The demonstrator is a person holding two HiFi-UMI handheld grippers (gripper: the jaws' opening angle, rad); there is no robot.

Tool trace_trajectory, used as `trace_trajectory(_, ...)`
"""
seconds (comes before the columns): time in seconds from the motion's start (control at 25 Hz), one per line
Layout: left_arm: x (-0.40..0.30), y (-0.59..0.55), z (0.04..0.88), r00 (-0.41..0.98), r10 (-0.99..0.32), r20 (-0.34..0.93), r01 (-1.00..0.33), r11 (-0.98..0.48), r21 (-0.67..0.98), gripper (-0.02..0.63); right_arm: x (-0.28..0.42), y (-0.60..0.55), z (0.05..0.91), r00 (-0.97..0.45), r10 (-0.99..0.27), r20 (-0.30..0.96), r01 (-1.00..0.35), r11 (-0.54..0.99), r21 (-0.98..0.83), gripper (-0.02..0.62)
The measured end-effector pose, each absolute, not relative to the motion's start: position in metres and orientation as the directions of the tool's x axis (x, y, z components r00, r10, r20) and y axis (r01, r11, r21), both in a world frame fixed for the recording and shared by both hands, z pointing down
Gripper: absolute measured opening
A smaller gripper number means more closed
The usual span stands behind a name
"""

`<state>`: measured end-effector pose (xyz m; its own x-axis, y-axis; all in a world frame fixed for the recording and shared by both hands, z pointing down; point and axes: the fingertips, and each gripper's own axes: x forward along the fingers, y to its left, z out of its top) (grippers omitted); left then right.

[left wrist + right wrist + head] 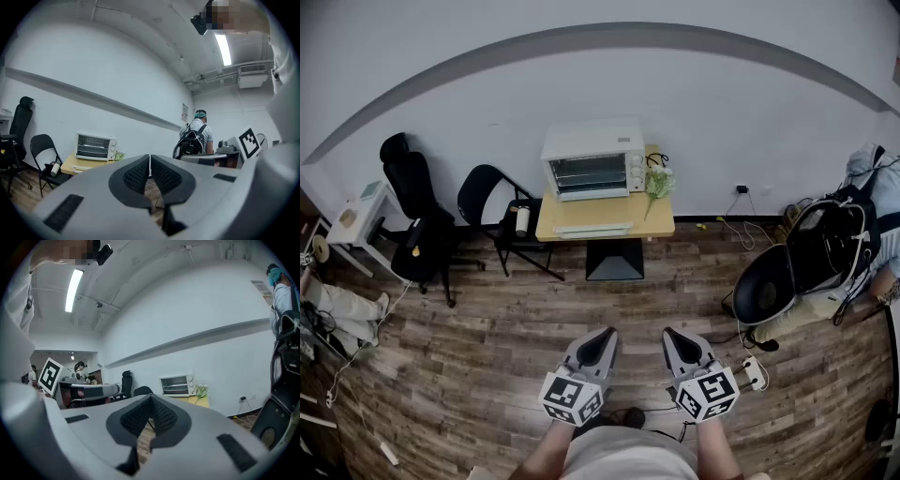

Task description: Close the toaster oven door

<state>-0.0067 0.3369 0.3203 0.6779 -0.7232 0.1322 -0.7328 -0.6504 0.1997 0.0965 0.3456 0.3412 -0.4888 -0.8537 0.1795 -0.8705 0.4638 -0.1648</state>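
White toaster oven [592, 159] is sitting on the table [652, 225] by the far wall in the head view, its door [592, 229] seemingly hanging open. Walking closer and then lifting the door from underneath is looking wisest.

Left gripper view: the left gripper [150, 161] is keeping its fingers pressed together, empty.

Right gripper view: the right gripper [150, 404] is likewise pinching nothing, fingers together.

Left claw [604, 335], right claw [674, 335], both closed

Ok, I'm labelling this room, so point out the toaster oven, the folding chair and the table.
toaster oven [589, 174], head view, on its front window.
folding chair [480, 195], head view, on its backrest.
table [654, 225], head view, on its bare top.
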Motion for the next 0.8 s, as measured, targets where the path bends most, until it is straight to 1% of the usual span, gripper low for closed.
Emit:
trace_trajectory(0.2,-0.008,0.33,0.315,0.68,-0.724,0.116,-0.73,-0.653,0.201,0.014,0.093,0.341,0.334,-0.486,-0.859,0.163,-0.872,0.465,-0.149,-0.003)
trace_trajectory(0.56,-0.014,0.34,0.316,0.66,-0.738,0.14,-0.748,-0.63,0.209,0.014,0.086,0.349,0.324,-0.506,-0.848,0.156,-0.862,0.491,-0.128,-0.002)
trace_trajectory(0.8,-0.013,0.355,0.332,0.656,-0.739,0.155,-0.752,-0.624,0.211,0.014,0.087,0.363,0.338,-0.514,-0.845,0.147,-0.855,0.492,-0.164,-0.002)
